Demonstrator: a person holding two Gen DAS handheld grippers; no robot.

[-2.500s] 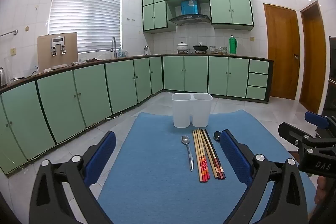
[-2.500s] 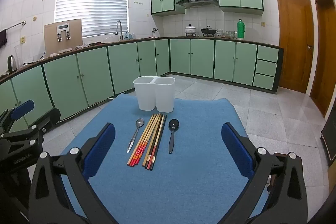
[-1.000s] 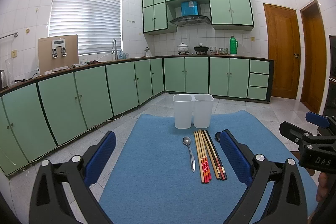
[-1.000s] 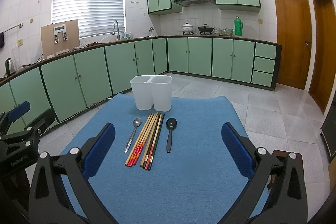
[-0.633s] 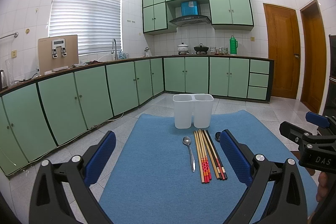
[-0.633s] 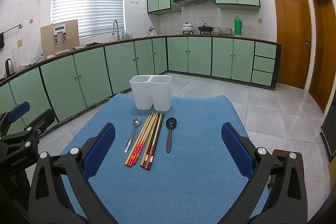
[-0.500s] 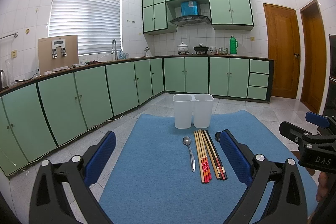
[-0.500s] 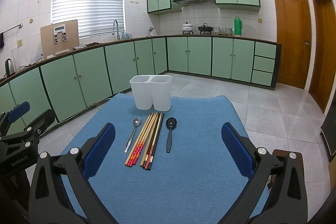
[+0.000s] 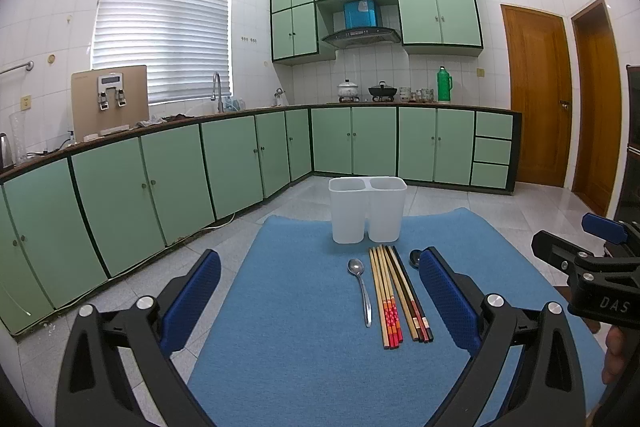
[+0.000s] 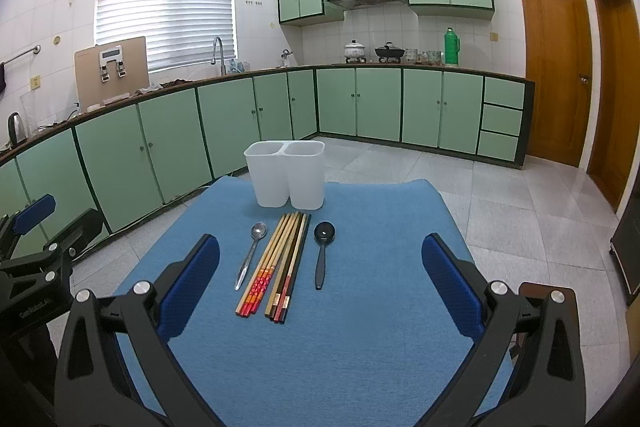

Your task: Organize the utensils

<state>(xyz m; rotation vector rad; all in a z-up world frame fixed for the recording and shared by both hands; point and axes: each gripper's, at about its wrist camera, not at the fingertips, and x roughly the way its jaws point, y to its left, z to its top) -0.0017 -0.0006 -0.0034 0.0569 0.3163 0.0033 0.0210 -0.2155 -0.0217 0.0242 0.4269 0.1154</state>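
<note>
Chopsticks (image 10: 280, 259) ahead of right gripper (image 10: 320, 287)

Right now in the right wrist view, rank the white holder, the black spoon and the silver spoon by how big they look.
1. white holder, clearly largest.
2. and 3. black spoon and silver spoon look about alike in length; I won't rank them.

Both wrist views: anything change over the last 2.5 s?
Only slight camera drift early on; nothing taken hold of or let go. Left gripper and right gripper stay open above the blue mat; spoons, chopsticks and the white holder are unmoved.
</note>
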